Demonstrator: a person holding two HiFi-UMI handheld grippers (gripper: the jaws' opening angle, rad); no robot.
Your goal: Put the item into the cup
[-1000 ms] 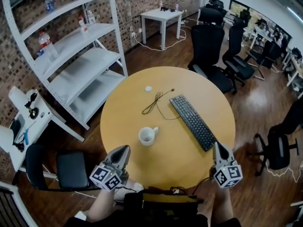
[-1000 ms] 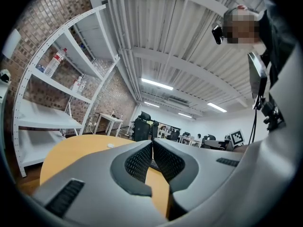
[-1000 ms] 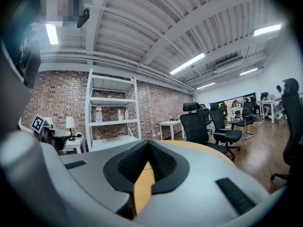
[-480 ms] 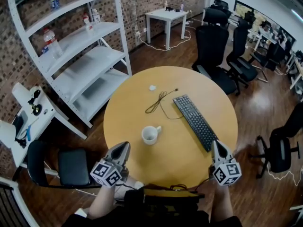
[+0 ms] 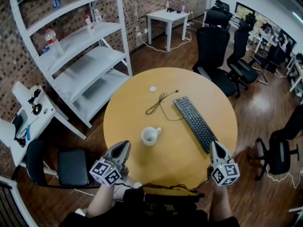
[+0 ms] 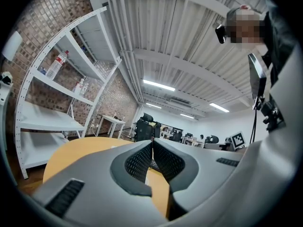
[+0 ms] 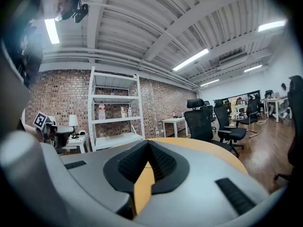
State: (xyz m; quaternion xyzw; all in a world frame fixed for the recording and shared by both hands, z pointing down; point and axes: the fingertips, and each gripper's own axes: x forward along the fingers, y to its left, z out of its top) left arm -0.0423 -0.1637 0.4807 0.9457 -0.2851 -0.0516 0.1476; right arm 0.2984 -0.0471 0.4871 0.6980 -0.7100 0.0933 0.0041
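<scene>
A white cup (image 5: 150, 136) stands upright on the round wooden table (image 5: 189, 84), left of centre, handle to the right. A small white item (image 5: 153, 88) lies at the far side of the table. My left gripper (image 5: 125, 147) hovers at the table's near left edge, jaws shut with nothing between them; its tips (image 6: 152, 142) meet in the left gripper view. My right gripper (image 5: 214, 145) is held at the near right edge, also shut and empty, the tips (image 7: 148, 143) touching in the right gripper view. Both are well short of the cup.
A black keyboard (image 5: 194, 121) lies diagonally right of the cup, a thin black cable (image 5: 158, 103) coiled beyond it. A white shelf unit (image 5: 71, 56) stands to the left, black office chairs (image 5: 213, 46) behind the table, a dark chair (image 5: 71, 167) near my left gripper.
The view has shifted a little; the table and cup sit slightly further right and lower in the picture. Both grippers hold almost the same place, still shut.
</scene>
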